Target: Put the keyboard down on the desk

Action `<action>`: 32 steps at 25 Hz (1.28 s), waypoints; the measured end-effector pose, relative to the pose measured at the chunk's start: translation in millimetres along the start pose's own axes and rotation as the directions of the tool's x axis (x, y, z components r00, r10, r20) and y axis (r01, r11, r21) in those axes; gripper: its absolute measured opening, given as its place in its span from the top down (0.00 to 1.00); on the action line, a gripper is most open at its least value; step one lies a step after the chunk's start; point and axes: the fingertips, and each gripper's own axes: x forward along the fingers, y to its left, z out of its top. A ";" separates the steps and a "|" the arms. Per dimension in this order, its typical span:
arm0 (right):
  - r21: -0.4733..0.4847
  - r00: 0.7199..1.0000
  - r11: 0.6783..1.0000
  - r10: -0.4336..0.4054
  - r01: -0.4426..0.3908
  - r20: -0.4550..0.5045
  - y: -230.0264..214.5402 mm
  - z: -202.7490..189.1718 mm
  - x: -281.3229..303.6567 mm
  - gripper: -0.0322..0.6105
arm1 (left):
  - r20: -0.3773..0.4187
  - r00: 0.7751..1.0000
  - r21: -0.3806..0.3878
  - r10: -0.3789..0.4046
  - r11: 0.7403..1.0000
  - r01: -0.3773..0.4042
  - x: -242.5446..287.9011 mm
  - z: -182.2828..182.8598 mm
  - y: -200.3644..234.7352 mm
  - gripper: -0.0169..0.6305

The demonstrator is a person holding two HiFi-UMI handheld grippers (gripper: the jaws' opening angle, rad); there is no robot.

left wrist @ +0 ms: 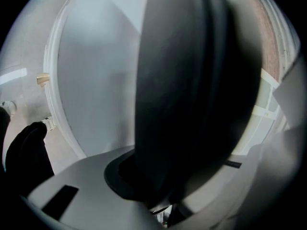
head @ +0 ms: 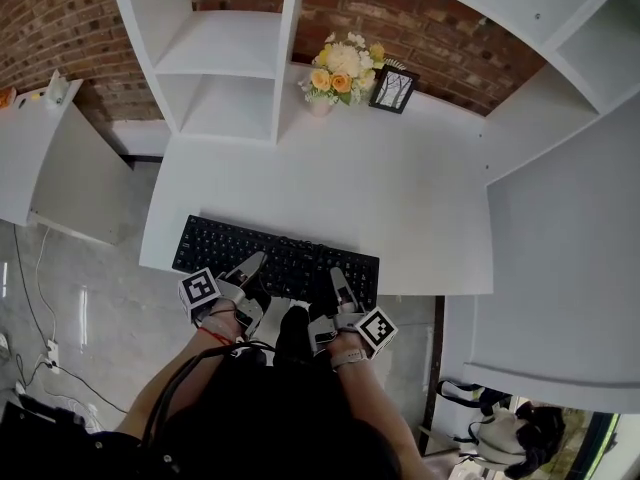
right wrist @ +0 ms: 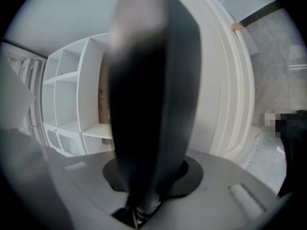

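The keyboard (head: 280, 253) is gripped on its near long side by the left gripper (head: 252, 268) and the right gripper (head: 336, 280), both closed on it, so that it is held level. It is positioned over the near edge of the desk (head: 400, 198); contact cannot be confirmed.

Item one: black rectangular plastic keyboard (head: 270, 253), full-size, keys facing up, long axis running across the front of the desk and slightly skewed, with the left end the farther one. Its far part overlaps the desk top; its near long edge projects past the desk's front edge, where the left gripper (head: 255, 263) and right gripper (head: 336, 278) clamp it. Both gripper views show it edge-on as a dark slab (left wrist: 192, 80) (right wrist: 148, 104). Whether it rests on the surface cannot be told. Item two: white flat-topped desk (head: 400, 198) – bare ahead of the keyboard.
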 end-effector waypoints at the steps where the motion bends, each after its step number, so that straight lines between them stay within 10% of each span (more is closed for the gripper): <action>1: 0.005 1.000 1.000 -0.002 0.002 0.000 -1.3 2.7 2.7 0.83 | 0.000 1.000 -0.006 0.003 1.000 -0.003 3.9 0.2 0.4 0.86; 32: 0.145 0.997 0.987 -0.068 0.071 -0.026 4.1 74.3 105.3 0.83 | -0.095 0.995 0.034 -0.044 0.998 0.047 108.6 24.6 -35.0 0.68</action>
